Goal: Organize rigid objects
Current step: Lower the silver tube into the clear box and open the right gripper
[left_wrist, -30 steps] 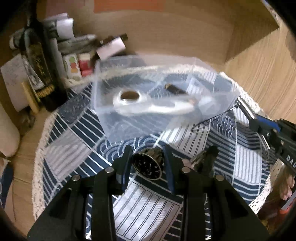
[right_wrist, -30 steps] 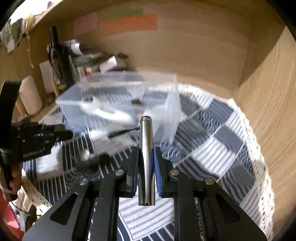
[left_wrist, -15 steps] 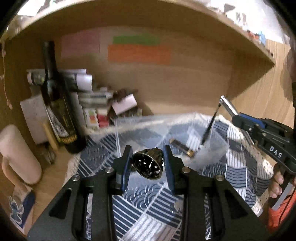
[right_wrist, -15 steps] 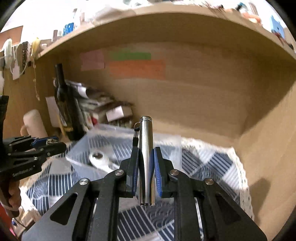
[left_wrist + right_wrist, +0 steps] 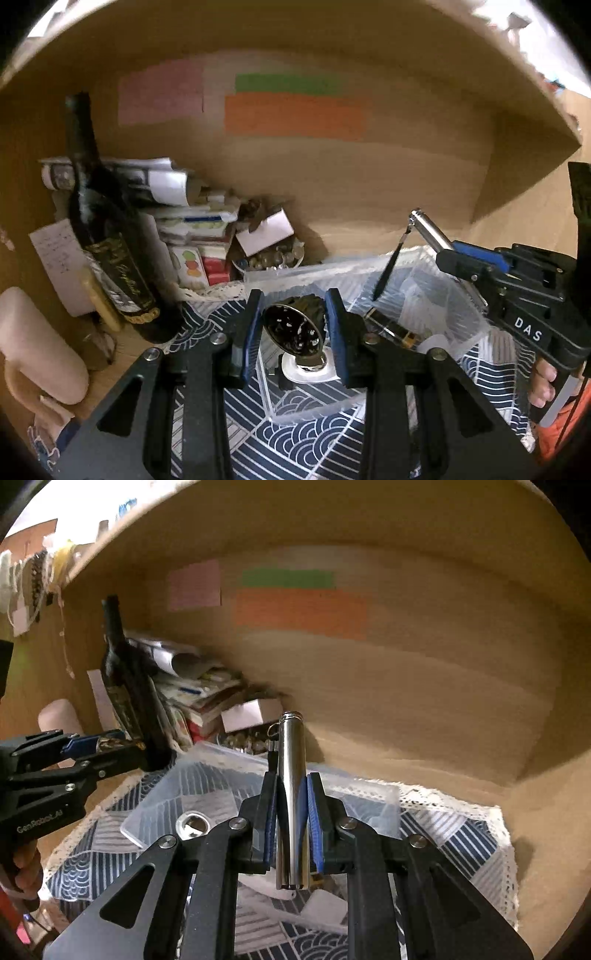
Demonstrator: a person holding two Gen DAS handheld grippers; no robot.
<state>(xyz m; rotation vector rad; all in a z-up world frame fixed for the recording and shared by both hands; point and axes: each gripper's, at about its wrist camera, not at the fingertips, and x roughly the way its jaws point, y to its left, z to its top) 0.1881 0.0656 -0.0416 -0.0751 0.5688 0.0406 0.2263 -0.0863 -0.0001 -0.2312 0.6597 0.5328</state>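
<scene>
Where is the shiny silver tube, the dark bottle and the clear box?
silver tube (image 5: pixel 292 797), right wrist view, middle of its barrel.
dark bottle (image 5: pixel 110 236), left wrist view, its body above the label.
clear box (image 5: pixel 458 306), left wrist view, its right wall.

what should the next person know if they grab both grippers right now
Left gripper: shut on a dark metal cup-shaped piece, above the clear plastic bin.
Right gripper: shut on a silver metal cylinder with a dangling strap, also over the bin.
Done: a white opener-like tool and a small dark tube lie in the bin.
Left: both held items are not yet in.
</scene>
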